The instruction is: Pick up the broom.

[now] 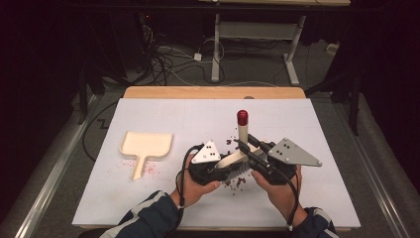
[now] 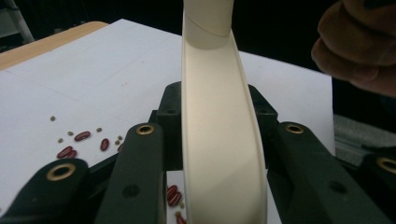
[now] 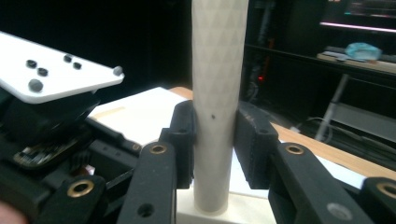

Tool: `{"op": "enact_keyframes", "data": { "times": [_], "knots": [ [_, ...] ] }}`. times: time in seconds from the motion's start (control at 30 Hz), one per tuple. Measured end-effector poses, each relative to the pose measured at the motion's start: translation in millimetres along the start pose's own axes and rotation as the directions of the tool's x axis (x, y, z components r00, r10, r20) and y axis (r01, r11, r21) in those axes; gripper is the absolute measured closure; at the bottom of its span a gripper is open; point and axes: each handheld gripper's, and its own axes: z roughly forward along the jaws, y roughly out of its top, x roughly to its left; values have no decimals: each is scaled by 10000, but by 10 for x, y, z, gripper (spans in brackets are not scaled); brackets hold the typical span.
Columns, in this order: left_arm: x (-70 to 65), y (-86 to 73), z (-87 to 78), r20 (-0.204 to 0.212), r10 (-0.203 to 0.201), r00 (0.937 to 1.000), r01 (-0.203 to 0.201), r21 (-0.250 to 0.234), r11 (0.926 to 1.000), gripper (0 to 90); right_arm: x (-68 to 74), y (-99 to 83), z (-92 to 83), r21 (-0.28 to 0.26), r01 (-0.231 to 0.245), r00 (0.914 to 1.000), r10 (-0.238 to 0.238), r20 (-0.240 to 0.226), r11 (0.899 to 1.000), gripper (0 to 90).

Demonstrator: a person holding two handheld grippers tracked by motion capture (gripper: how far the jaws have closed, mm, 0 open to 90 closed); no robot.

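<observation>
Both your grippers meet on a cream hand brush (image 1: 236,157) near the front middle of the white tabletop (image 1: 163,111). Your left gripper (image 1: 221,167) is clamped on the brush's curved cream back, its pads pressing both edges in the left gripper view. Your right gripper (image 1: 246,147) is closed on the pale textured handle (image 3: 218,93), which rises upright between its pads and ends in a red cap (image 1: 242,117). Dark bristles (image 1: 237,171) hang below the brush. Red beans (image 2: 82,136) lie scattered on the tabletop around it. A cream dustpan (image 1: 146,146) lies well apart to the left.
</observation>
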Motion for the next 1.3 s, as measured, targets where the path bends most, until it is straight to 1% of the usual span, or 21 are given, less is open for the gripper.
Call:
{"op": "enact_keyframes", "data": {
  "times": [0.03,0.17,0.27,0.33,0.4,0.47,0.57,0.63,0.67,0.7,0.73,0.77,0.8,0.87,0.93,1.03,1.07,1.13,1.23,1.27,1.3],
  "knots": [
    [0,0,0,0,0,10000,0,0,10000,658,0,0,0,0,0,10000,0,0,10000,704],
    [52,-11,-85,315,194,9993,-203,303,9993,658,-93,61,-82,462,356,9919,-297,-1238,9983,635],
    [74,-24,-156,445,478,9979,-504,606,9969,659,-163,78,-157,659,944,9733,-782,-2159,9934,562],
    [60,-39,-241,667,963,9931,-1029,1042,9892,658,-202,61,-176,1245,1668,9446,-1224,-3045,9781,533],
    [52,-46,-265,765,1112,9908,-1197,1173,9859,658,-224,3,-204,1474,2335,9288,-1756,-3265,9611,518],
    [33,-66,-305,1006,1420,9847,-1559,1478,9766,658,-241,-65,-183,1970,2582,8986,-1602,-4085,9458,477],
    [-4,-101,-343,1491,1806,9722,-2062,1791,9620,658,-188,-164,-116,2496,3222,8716,-1833,-4547,9132,448],
    [-57,-125,-363,2093,2102,9550,-2505,1892,9495,658,-135,-225,-42,2821,3624,8532,-1944,-4839,8883,447],
    [-57,-125,-363,2093,2102,9550,-2505,1892,9495,658,-107,-259,-8,2928,3800,8383,-1928,-5100,8774,453],
    [-90,-134,-368,2501,2252,9417,-2762,1920,9417,658,-82,-295,23,2996,3987,8248,-1961,-5303,8667,464],
    [-110,-136,-367,2579,2335,9375,-2877,1972,9372,658,-60,-328,55,3095,4076,8143,-1886,-5490,8591,474],
    [-110,-136,-367,2579,2335,9375,-2877,1972,9372,657,-60,-328,55,3095,4076,8143,-1886,-5490,8591,474],
    [-131,-139,-361,2775,2416,9299,-3016,1991,9324,657,-14,-387,109,3158,4327,7780,-1727,-6041,8444,550],
    [-137,-140,-359,2855,2425,9272,-3044,1969,9320,657,45,-432,146,3389,4448,7588,-1478,-6343,8290,615],
    [-136,-145,-350,3034,2400,9221,-3083,2016,9297,653,68,-460,181,3248,4583,7398,-1525,-6554,8273,640],
    [-119,-160,-351,2845,2458,9266,-3077,1982,9306,623,71,-475,189,3340,4461,7467,-1396,-6504,8303,665],
    [-137,-146,-367,2389,2845,9285,-3356,2113,9180,600,71,-476,191,3371,4426,7488,-1356,-6488,8309,673],
    [-138,-129,-414,2025,2999,9322,-3404,2089,9168,541,67,-476,195,3565,4440,7629,-1382,-6316,8221,673],
    [-116,-124,-468,1642,3081,9371,-3378,2030,9191,481,34,-478,193,3618,4196,7775,-1239,-6166,8325,676],
    [-80,-129,-529,1185,3006,9464,-3192,1974,9269,419,20,-473,193,3662,4065,7870,-1172,-6058,8371,676],
    [-80,-129,-529,1185,3006,9464,-3192,1974,9269,370,3,-468,196,3692,4006,7983,-1216,-5899,8386,676]
  ]
}}
